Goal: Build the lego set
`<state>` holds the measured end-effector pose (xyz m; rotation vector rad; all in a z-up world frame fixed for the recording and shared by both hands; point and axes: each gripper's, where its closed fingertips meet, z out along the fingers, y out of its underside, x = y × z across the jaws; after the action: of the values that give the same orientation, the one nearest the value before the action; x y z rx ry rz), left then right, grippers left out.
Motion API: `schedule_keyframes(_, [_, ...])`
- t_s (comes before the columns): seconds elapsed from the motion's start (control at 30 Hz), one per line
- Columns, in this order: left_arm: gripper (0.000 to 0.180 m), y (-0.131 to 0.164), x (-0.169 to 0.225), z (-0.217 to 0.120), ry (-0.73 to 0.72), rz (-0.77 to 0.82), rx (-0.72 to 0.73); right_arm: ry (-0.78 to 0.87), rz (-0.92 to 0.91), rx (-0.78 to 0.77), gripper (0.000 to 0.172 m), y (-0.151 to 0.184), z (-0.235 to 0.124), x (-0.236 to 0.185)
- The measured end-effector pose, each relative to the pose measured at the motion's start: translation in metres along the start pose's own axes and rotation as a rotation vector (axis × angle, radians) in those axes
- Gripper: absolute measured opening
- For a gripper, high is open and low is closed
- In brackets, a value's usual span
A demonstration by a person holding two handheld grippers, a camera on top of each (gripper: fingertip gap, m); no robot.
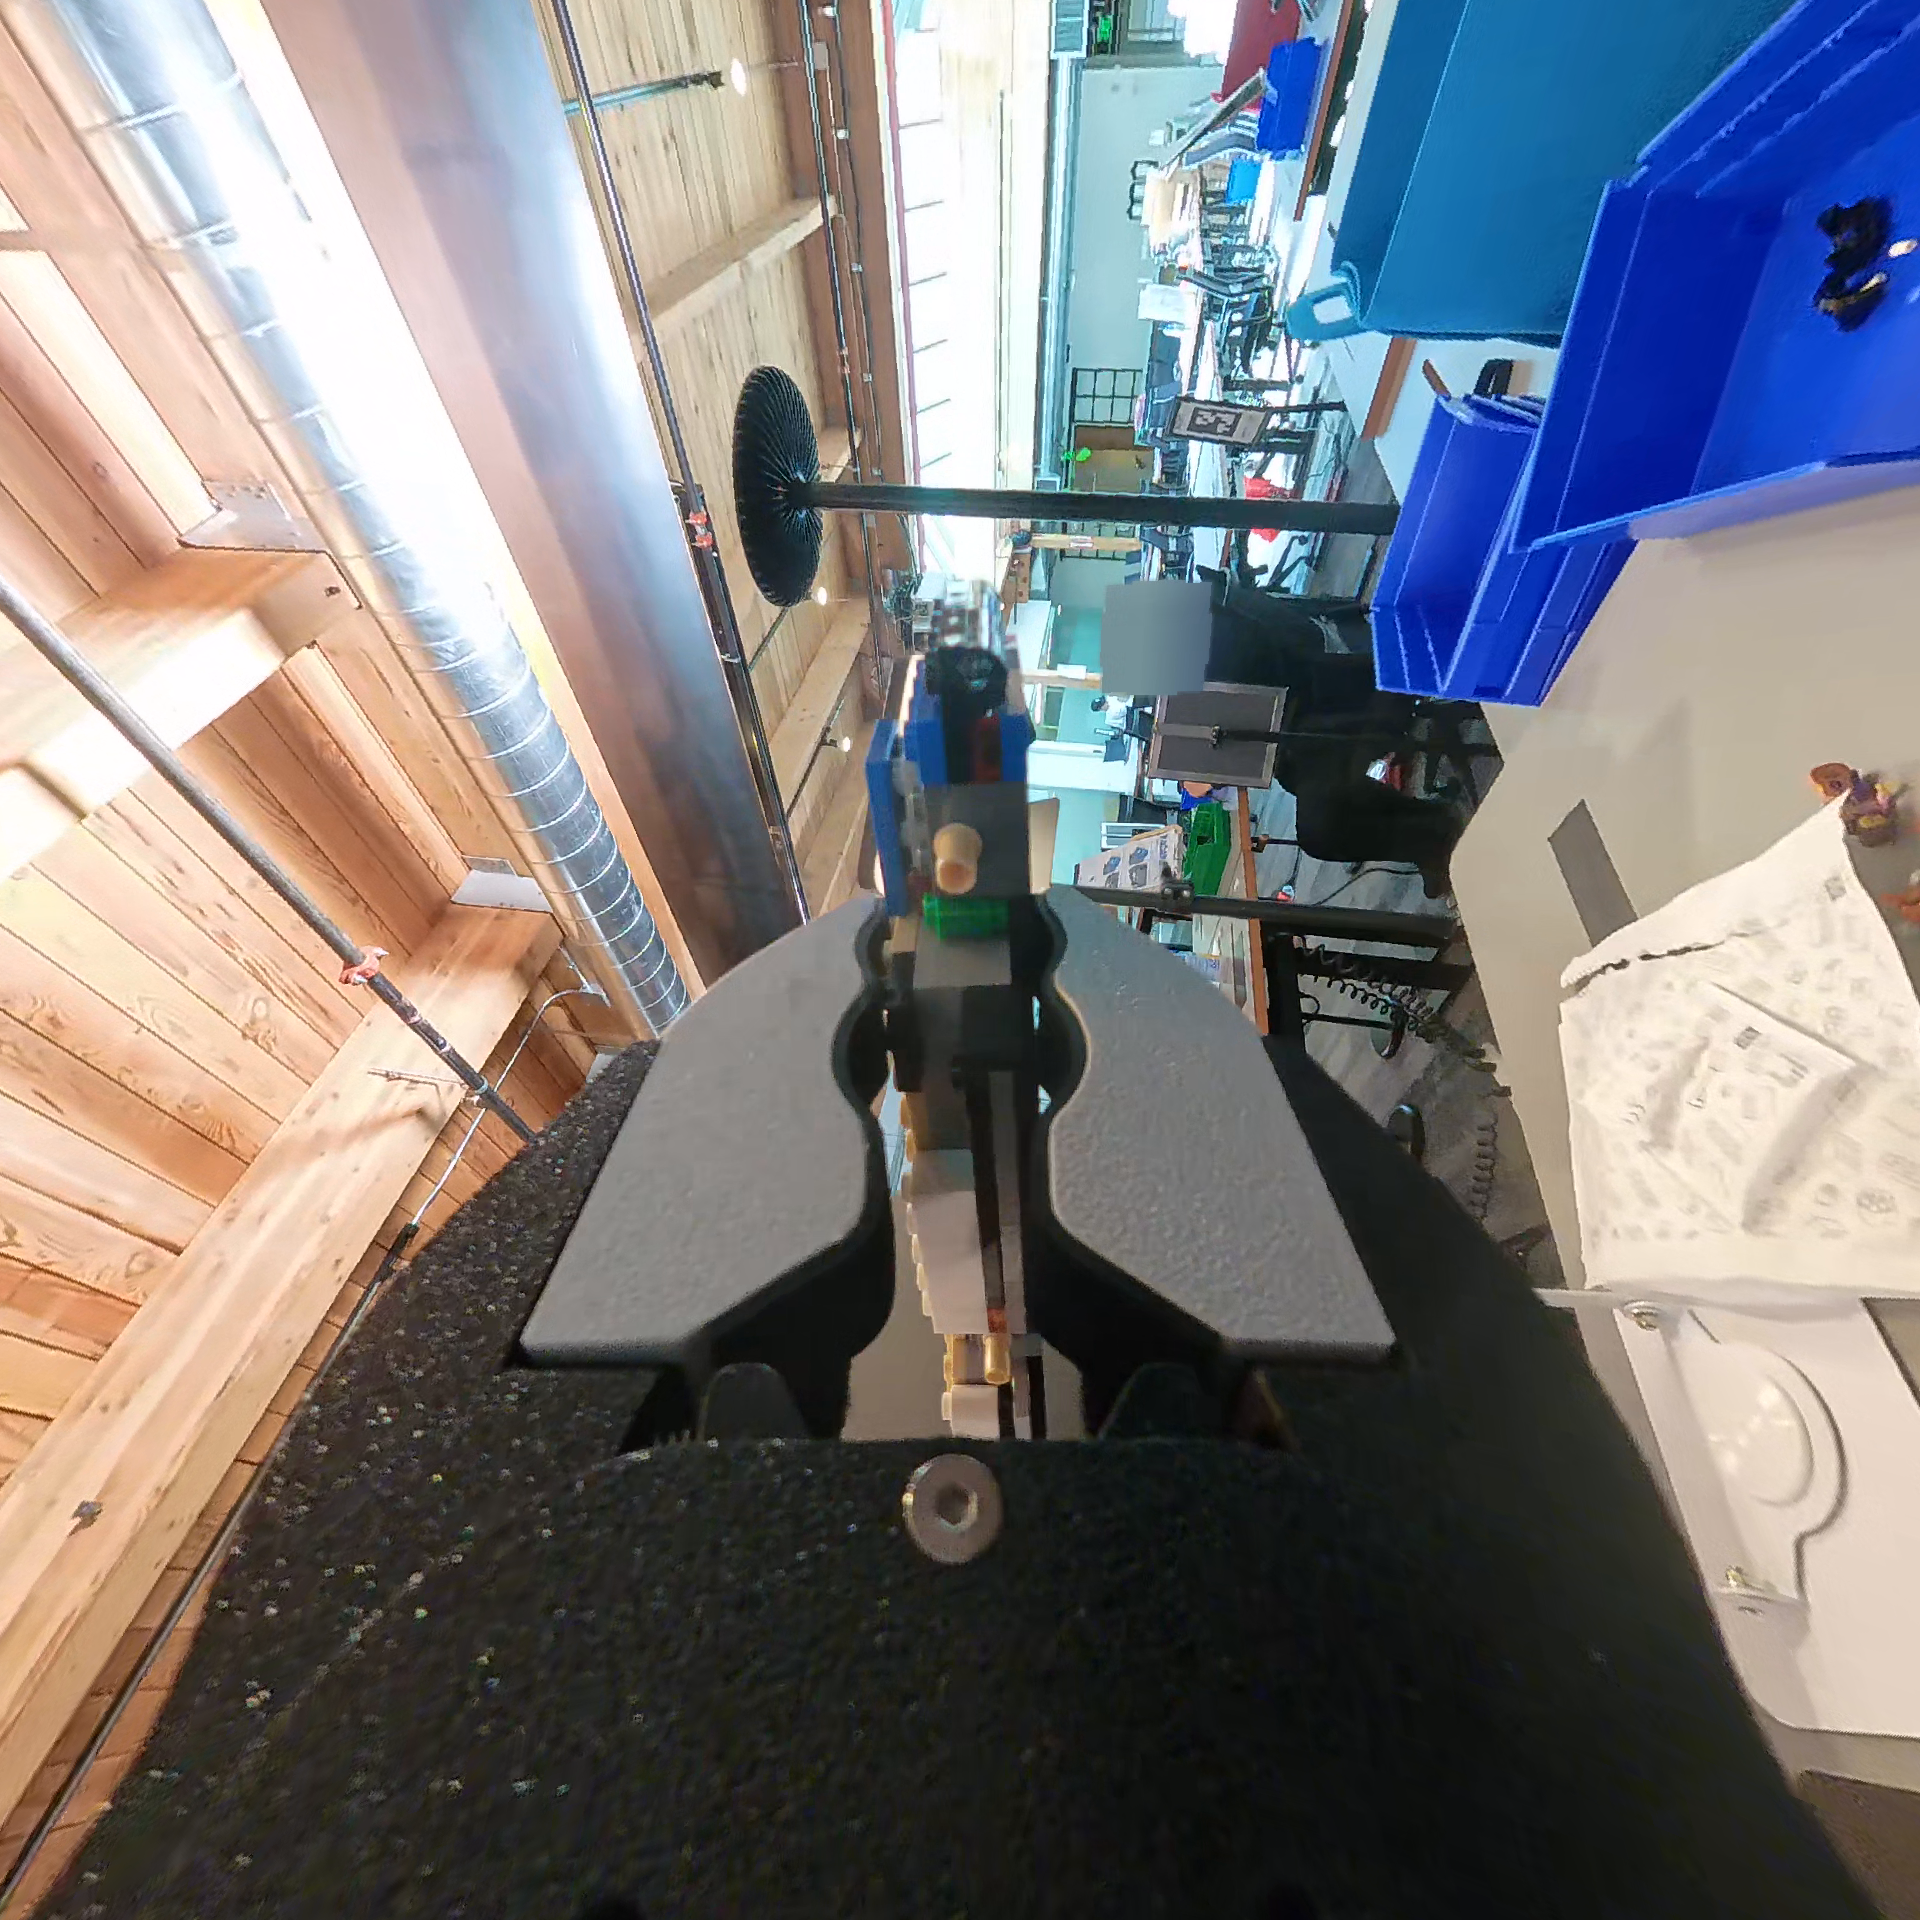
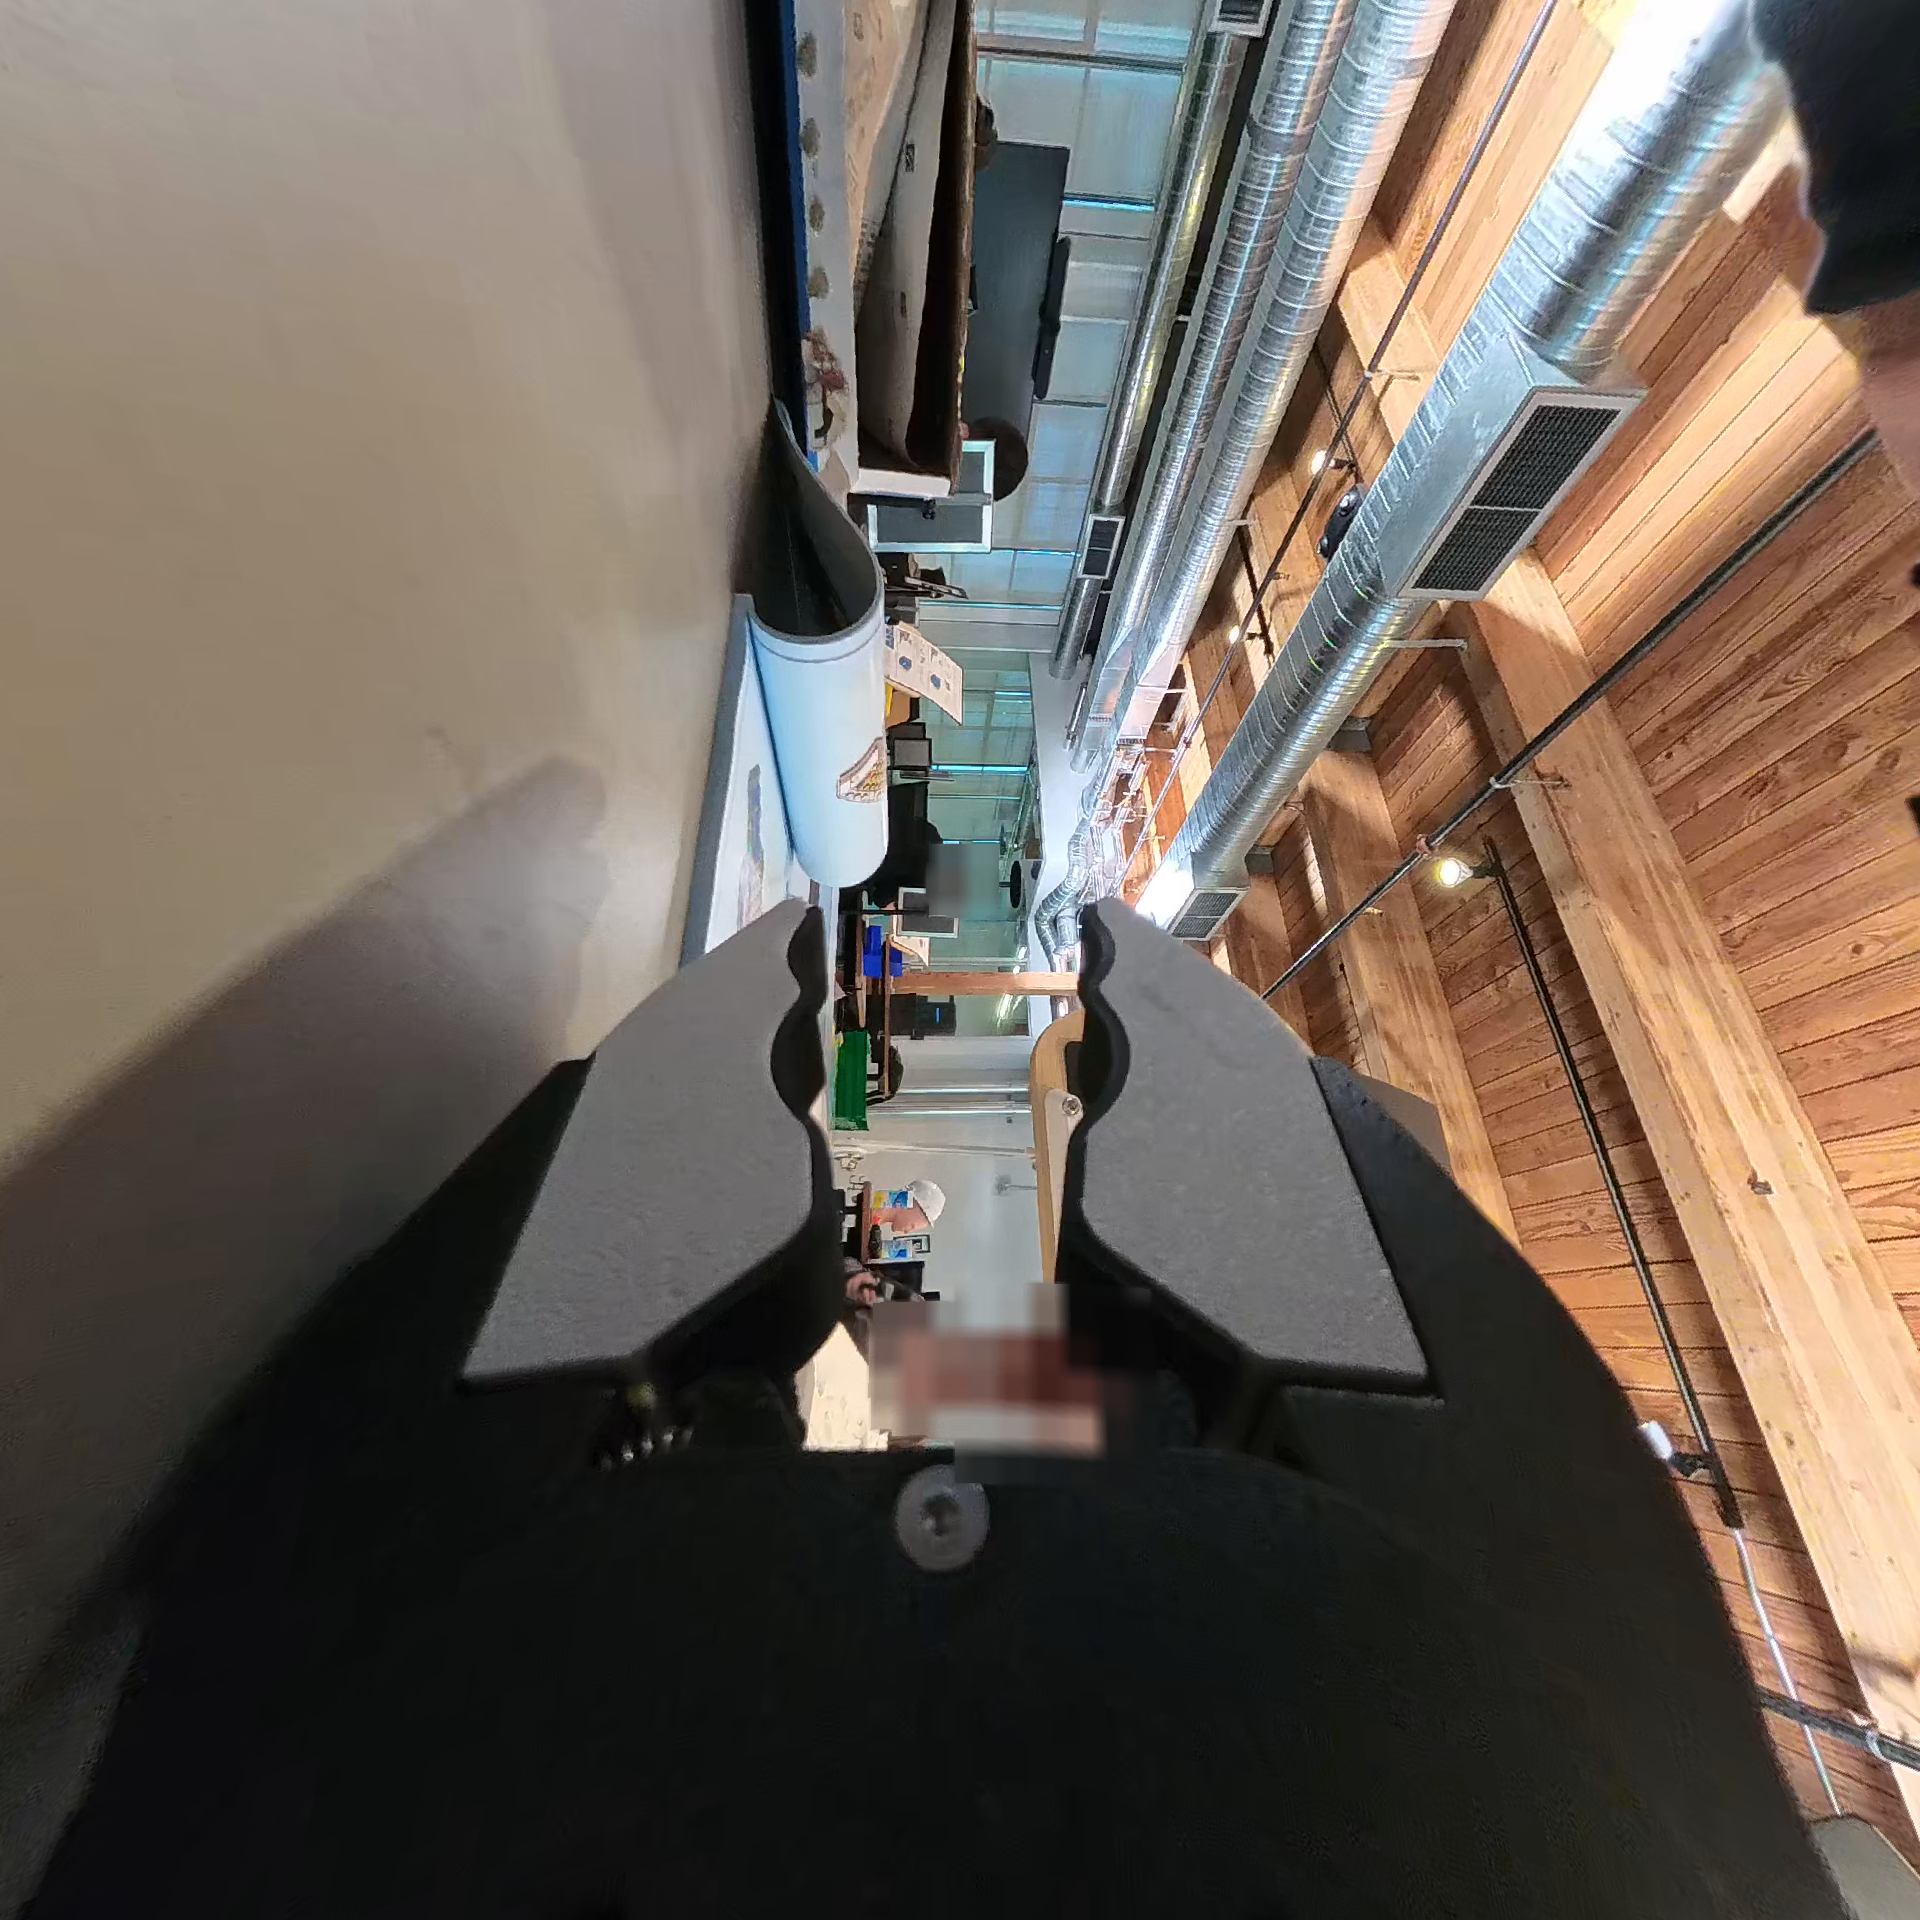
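One brick model (image 1: 961, 862). Two grippers (image 1: 961, 935) (image 2: 951, 935). Four blue bins (image 1: 1496, 561). One paper sheet (image 1: 1725, 1091). One black fan (image 1: 777, 483).

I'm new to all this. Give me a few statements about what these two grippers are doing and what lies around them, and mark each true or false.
1. The left gripper is clamped on a toy-brick model. True.
2. The right gripper holds a green brick. False: its fingers stand apart with nothing between them.
3. Blue bins stand on the white table near the left gripper. True.
4. The model is all red. False: it is mostly grey and blue, with a green piece and a tan peg.
5. A printed paper sheet lies on the table. True.
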<state>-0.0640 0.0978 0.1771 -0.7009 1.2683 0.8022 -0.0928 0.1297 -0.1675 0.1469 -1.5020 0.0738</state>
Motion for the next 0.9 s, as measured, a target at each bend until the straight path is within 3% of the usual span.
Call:
schedule_keyframes(0.3, [0.024, -0.01, 0.004, 0.009, 0.023, 0.036, -0.011, 0.002, -0.009, 0.002, 0.045, 0.0, -0.001, 0.0])
schedule_keyframes(0.47, [0.024, -0.006, 0.035, 0.012, 0.104, 0.098, -0.048, 0.01, 0.008, 0.021, 0.042, -0.002, -0.005, 0.007])
schedule_keyframes(0.6, [0.024, 0.017, 0.097, 0.013, 0.261, 0.249, -0.207, 0.058, 0.073, 0.006, 0.043, -0.004, -0.011, 0.035])
schedule_keyframes(0.7, [0.024, 0.043, 0.135, 0.016, 0.296, 0.39, -0.372, 0.104, 0.094, -0.027, 0.047, -0.011, -0.021, 0.063])
schedule_keyframes(0.9, [0.024, 0.078, 0.155, 0.014, 0.254, 0.314, -0.536, 0.183, 0.031, -0.125, 0.053, 0.002, -0.03, 0.112])
